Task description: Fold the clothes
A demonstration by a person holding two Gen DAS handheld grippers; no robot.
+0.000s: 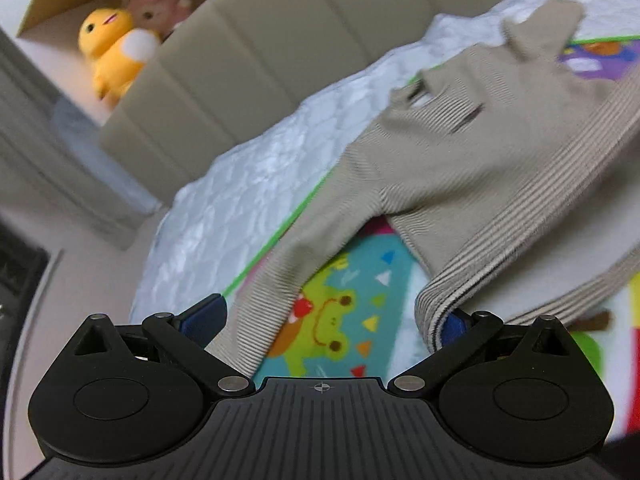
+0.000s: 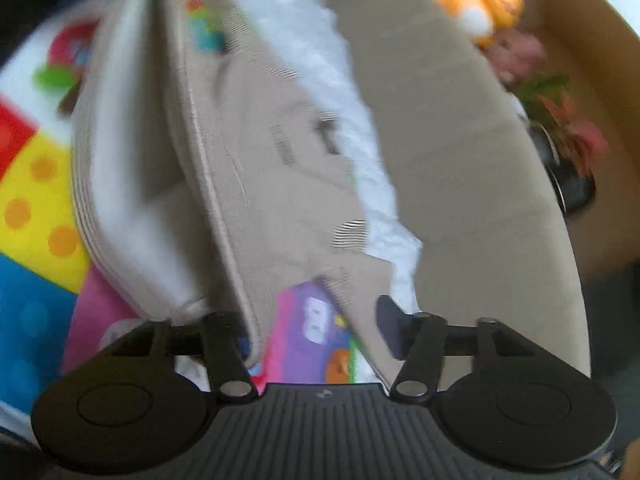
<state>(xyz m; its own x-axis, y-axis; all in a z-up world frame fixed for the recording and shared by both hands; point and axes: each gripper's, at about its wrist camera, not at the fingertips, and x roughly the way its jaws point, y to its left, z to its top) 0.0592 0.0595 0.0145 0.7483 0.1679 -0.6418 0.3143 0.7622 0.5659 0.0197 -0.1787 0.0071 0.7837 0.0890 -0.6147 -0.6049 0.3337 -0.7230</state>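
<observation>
While fingers gape | left gripper (image 1: 326, 314), right gripper (image 2: 316, 330) | beige garment (image 1: 460, 168) hem edges between each pair

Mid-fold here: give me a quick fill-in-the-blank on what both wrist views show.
1. The garment being folded is ____ in colour.
2. It lies on a colourful mat printed with a green ____.
3. The plush toy in the cardboard box behind the bed is ____.
4. The jaws of the left gripper stand ____.

Missing words: beige; frog; yellow; open
</observation>
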